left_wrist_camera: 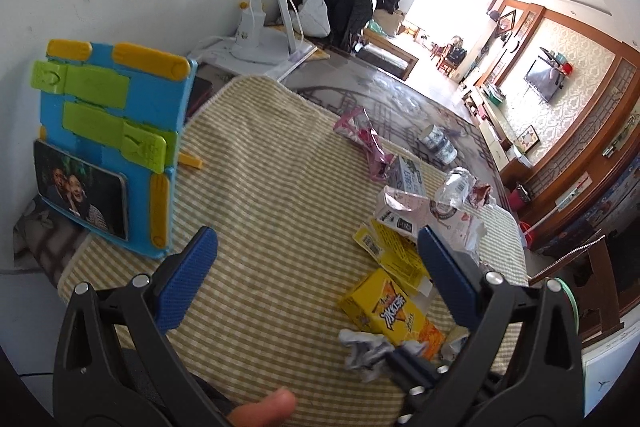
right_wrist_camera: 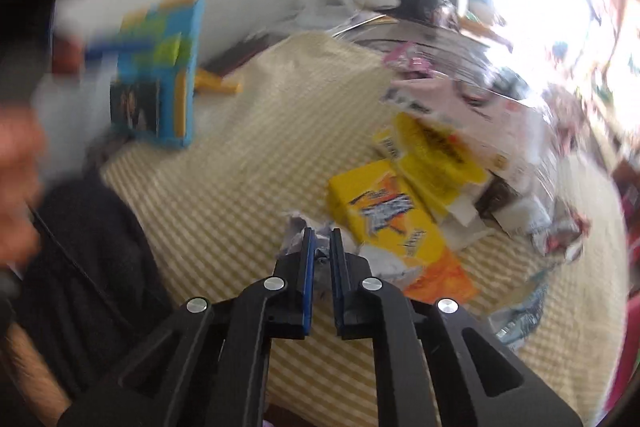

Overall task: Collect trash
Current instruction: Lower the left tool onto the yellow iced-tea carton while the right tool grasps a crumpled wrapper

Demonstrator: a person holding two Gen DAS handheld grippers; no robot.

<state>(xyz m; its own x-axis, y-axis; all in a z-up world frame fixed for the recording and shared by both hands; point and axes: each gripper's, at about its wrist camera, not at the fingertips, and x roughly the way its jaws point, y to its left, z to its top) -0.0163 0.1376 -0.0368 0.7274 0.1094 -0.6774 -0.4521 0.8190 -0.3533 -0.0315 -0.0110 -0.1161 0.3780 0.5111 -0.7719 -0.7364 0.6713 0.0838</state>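
Trash lies on a yellow checked cloth point(left_wrist_camera: 260, 195): a yellow-orange drink carton point(left_wrist_camera: 394, 311), a flattened yellow box point(left_wrist_camera: 394, 251), a pink-white carton point(left_wrist_camera: 416, 207), a pink wrapper point(left_wrist_camera: 366, 139), a crushed clear bottle point(left_wrist_camera: 454, 187) and a crumpled white paper wad point(left_wrist_camera: 366, 349). My left gripper point(left_wrist_camera: 320, 255) is open and empty above the cloth. My right gripper point(right_wrist_camera: 322, 239) is shut on the paper wad point(right_wrist_camera: 296, 231), beside the carton point(right_wrist_camera: 384, 211); it also shows in the left wrist view point(left_wrist_camera: 404, 357). The right wrist view is blurred.
A blue, green and yellow stand point(left_wrist_camera: 116, 131) holding a phone point(left_wrist_camera: 82, 189) stands at the cloth's left. A white desk lamp point(left_wrist_camera: 276, 15) and dark clothes point(left_wrist_camera: 344, 3) are at the back. A patterned can point(left_wrist_camera: 438, 143) lies beyond the cloth.
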